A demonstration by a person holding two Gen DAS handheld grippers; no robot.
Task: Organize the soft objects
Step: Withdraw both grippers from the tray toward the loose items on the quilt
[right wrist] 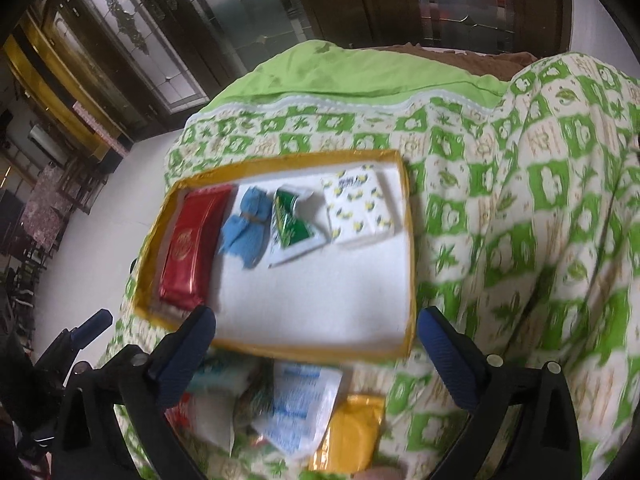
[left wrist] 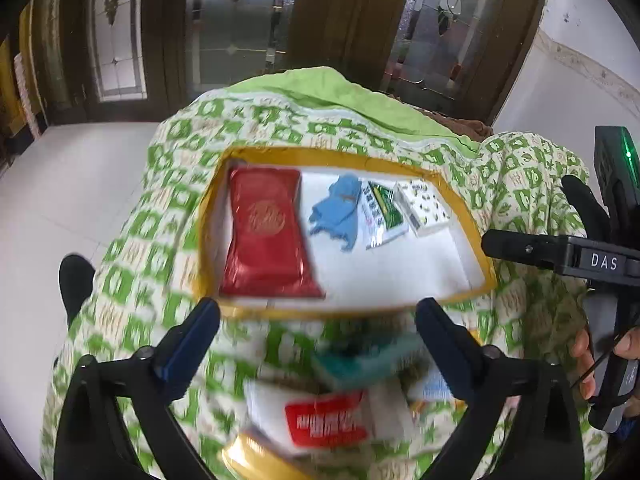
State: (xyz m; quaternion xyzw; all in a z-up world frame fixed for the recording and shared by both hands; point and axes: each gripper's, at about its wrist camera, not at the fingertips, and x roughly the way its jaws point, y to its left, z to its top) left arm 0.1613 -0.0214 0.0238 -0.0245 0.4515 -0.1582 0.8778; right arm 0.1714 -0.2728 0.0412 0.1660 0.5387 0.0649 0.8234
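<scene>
A gold-rimmed white tray point(left wrist: 472, 220) point(right wrist: 408, 280) lies on a green-patterned quilt. In it are a red pack point(left wrist: 268, 236) point(right wrist: 192, 248), a blue cloth point(left wrist: 340, 208) point(right wrist: 246, 232), a green-and-white pack point(left wrist: 382, 208) point(right wrist: 292, 222) and a yellow-dotted tissue pack point(left wrist: 426, 208) point(right wrist: 360, 204). Loose packs lie in front of the tray: a red-labelled white one point(left wrist: 328, 420), a teal one point(left wrist: 360, 360), a blue-printed one point(right wrist: 296, 404), a yellow one point(right wrist: 352, 432). My left gripper point(left wrist: 318, 320) is open and empty above them. My right gripper point(right wrist: 316, 328) is open and empty at the tray's near edge; it also shows in the left wrist view point(left wrist: 560, 252).
The quilt point(right wrist: 540, 200) covers a raised surface with a plain green fold point(left wrist: 340, 96) at the back. White floor point(left wrist: 60, 200) lies to the left. Dark wooden glass doors point(left wrist: 232, 24) stand behind.
</scene>
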